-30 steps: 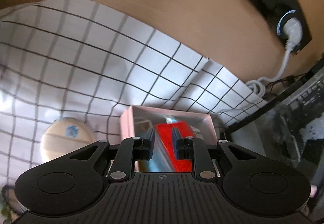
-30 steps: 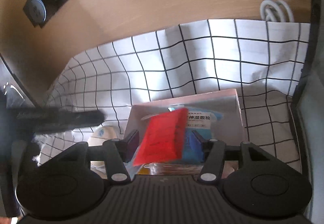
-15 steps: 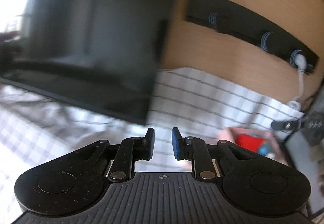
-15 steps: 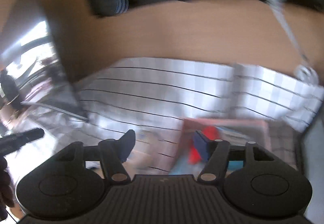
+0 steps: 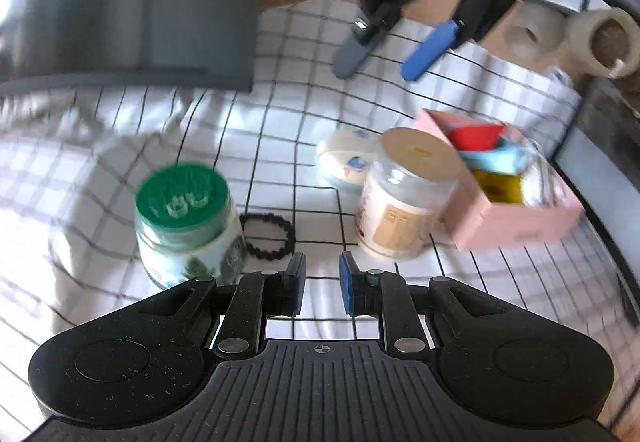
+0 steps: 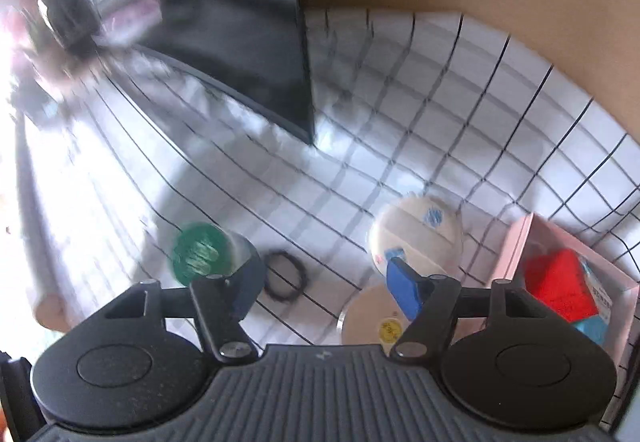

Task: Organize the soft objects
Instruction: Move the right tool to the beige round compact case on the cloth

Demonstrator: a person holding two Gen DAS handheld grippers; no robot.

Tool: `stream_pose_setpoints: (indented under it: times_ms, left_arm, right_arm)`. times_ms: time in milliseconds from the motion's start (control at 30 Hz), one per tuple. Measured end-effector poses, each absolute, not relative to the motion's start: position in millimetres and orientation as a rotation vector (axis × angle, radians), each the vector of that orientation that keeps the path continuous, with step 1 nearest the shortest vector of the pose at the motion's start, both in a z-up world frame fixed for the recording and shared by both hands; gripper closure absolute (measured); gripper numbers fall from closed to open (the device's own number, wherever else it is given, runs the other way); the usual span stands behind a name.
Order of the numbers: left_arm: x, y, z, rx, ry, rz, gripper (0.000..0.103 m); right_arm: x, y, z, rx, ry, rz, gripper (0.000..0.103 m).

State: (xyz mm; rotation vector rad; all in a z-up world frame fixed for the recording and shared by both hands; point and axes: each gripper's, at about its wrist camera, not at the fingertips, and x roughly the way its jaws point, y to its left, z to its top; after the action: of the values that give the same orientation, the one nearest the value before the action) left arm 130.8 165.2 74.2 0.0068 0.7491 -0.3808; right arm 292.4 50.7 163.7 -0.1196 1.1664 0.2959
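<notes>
A pink box [image 5: 520,218] at the right holds a red packet [image 5: 474,130], a blue packet and a yellow one; it also shows in the right wrist view [image 6: 516,254] with the red packet [image 6: 560,282]. A black hair tie [image 5: 269,238] [image 6: 286,276] lies on the checked cloth. My left gripper [image 5: 322,288] is nearly shut and empty, low over the cloth near the hair tie. My right gripper [image 6: 324,286] is open and empty, held above the table; it shows at the top of the left wrist view [image 5: 384,46].
A green-lidded jar [image 5: 186,226] [image 6: 200,254] stands left of the hair tie. A tan-lidded jar [image 5: 404,202] [image 6: 372,322] and a round cream tin [image 5: 344,162] [image 6: 416,234] stand beside the box. A dark monitor [image 5: 140,2] [image 6: 240,42] stands behind, on the checked cloth [image 5: 280,102].
Both grippers have pulled back from the pink box and swung left. The red packet now lies in the box, and the right gripper is empty and open.
</notes>
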Motion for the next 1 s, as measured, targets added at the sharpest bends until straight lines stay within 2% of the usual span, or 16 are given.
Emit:
stream_pose_setpoints:
  times_ms: [33, 100, 167, 300, 533, 633, 800, 900, 1000]
  left_arm:
    - [133.9, 163.4, 69.8, -0.006, 0.735, -0.353, 0.083]
    - [139.3, 153.0, 61.2, 0.028, 0.691, -0.312, 0.083]
    - [145.4, 142.1, 54.0, 0.110, 0.679, -0.286, 0.083]
    - [163.1, 124.8, 43.3, 0.192, 0.726, -0.257, 0.083]
    - [201.3, 108.4, 32.3, 0.324, 0.844, -0.271, 0.083]
    - [209.8, 103.5, 26.2, 0.345, 0.899, -0.301, 0.084]
    - [208.9, 111.0, 29.0, 0.252, 0.970, -0.352, 0.084]
    - [193.5, 114.4, 33.2, 0.207, 1.033, -0.426, 0.083]
    - [181.5, 112.2, 32.2, 0.265, 1.010, -0.424, 0.084]
  right_arm:
    - [297.8, 55.1, 158.2, -0.151, 1.180, 0.305, 0.054]
    - [307.0, 64.1, 145.5, -0.194, 1.228, 0.340, 0.078]
    - [315.0, 74.5, 131.7, -0.240, 1.278, 0.370, 0.082]
    - [329.1, 83.5, 118.1, -0.302, 1.277, 0.414, 0.082]
    - [333.7, 67.2, 118.9, -0.333, 1.162, 0.455, 0.081]
    - [337.1, 52.6, 123.4, -0.305, 1.132, 0.447, 0.076]
    - [338.8, 26.0, 135.8, -0.246, 1.101, 0.414, 0.059]
    - [338.4, 19.0, 144.1, -0.223, 1.080, 0.395, 0.056]
    - [337.2, 22.8, 148.0, -0.220, 1.071, 0.409, 0.052]
